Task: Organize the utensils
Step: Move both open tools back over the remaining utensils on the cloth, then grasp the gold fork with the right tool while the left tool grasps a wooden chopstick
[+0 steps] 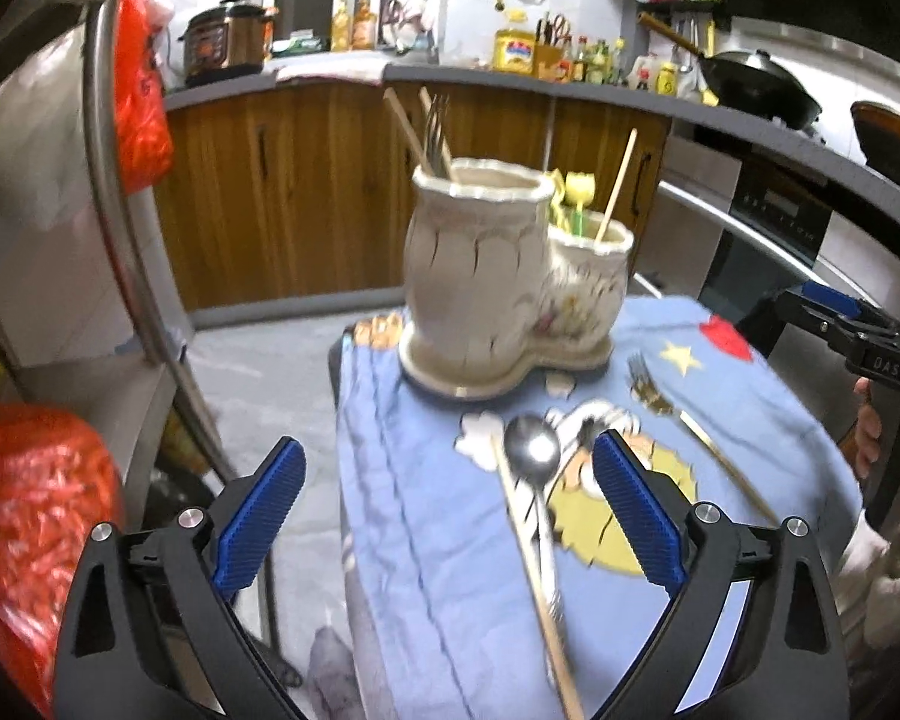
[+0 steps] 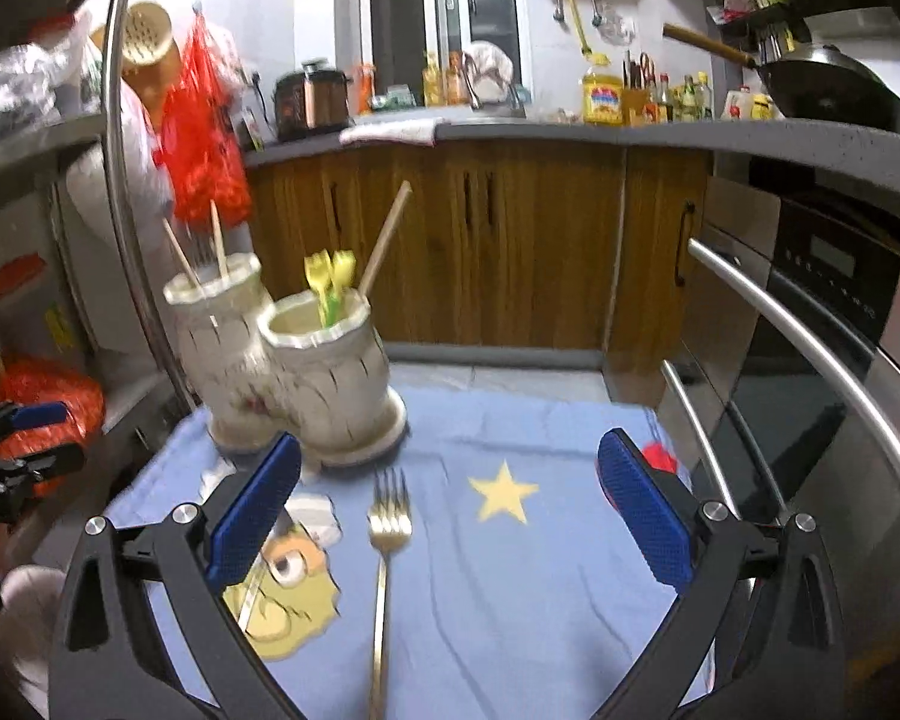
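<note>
Both grippers, left gripper and right gripper, gape wide and empty; a gold fork lies near the cream twin-pot holder.

Ceramic holder blocks far end of desk. Spoon and chopstick lie together between left gripper pads. Fork alone under right gripper, bare cloth around. Oven handles crowd right edge.

A home kitchen: wooden cabinets beneath a grey surface carrying a pressure cooker, oil bottle and sauce bottles, a wok at right, and a built-in oven.
</note>
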`<state>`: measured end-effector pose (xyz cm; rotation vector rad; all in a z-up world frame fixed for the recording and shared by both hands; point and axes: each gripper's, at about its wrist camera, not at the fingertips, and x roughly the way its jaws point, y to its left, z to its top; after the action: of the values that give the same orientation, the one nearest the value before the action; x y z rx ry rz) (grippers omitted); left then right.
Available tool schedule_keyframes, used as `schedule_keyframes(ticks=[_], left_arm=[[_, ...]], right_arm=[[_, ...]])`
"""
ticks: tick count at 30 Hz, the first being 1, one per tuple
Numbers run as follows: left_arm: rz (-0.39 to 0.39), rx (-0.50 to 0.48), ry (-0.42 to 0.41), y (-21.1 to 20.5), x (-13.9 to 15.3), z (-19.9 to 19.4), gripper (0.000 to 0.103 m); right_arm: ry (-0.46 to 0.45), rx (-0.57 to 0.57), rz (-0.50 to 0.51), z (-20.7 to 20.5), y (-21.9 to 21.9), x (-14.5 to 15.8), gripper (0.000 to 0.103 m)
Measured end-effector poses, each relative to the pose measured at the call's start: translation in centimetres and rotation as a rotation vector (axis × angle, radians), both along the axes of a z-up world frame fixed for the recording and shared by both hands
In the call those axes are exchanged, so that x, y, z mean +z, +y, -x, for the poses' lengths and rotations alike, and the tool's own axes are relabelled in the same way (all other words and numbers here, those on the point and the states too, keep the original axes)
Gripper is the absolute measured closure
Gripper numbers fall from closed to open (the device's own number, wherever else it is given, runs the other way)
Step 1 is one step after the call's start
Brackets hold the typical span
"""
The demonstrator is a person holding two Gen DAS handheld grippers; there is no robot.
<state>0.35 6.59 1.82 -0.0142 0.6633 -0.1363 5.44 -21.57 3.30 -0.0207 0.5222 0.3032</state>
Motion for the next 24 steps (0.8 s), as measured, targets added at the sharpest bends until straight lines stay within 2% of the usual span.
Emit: schedule_keyframes(ticks=[5, 14, 22, 23, 24], left_arm=[[-0.002, 0.032, 0.058, 0.6, -2.0, 0.5, 0.007], [-0.014, 0.049, 0.13, 0.5, -4.1, 0.4, 0.007], [-0.017, 0.02, 0.16, -0.3, -5.1, 0.0, 0.007], [-0.015, 0.017, 0.162, -0.3, -5.1, 0.0, 0.007], [-0.015, 0.016, 0.163, -0.4, -5.2, -0.1, 0.007]], right_arm=[[0.033, -0.04, 0.079, 0.0, -0.2, -1.6, 0.005], [0.098, -0.02, 0.111, 0.3, 0.1, -4.4, 0.005], [0.287, 0.112, 0.178, 0.0, 2.9, -7.6, 0.006], [0.3, 0.115, 0.18, 0.0, 3.0, -7.8, 0.007], [0.309, 0.115, 0.178, -0.1, 3.0, -8.0, 0.013]])
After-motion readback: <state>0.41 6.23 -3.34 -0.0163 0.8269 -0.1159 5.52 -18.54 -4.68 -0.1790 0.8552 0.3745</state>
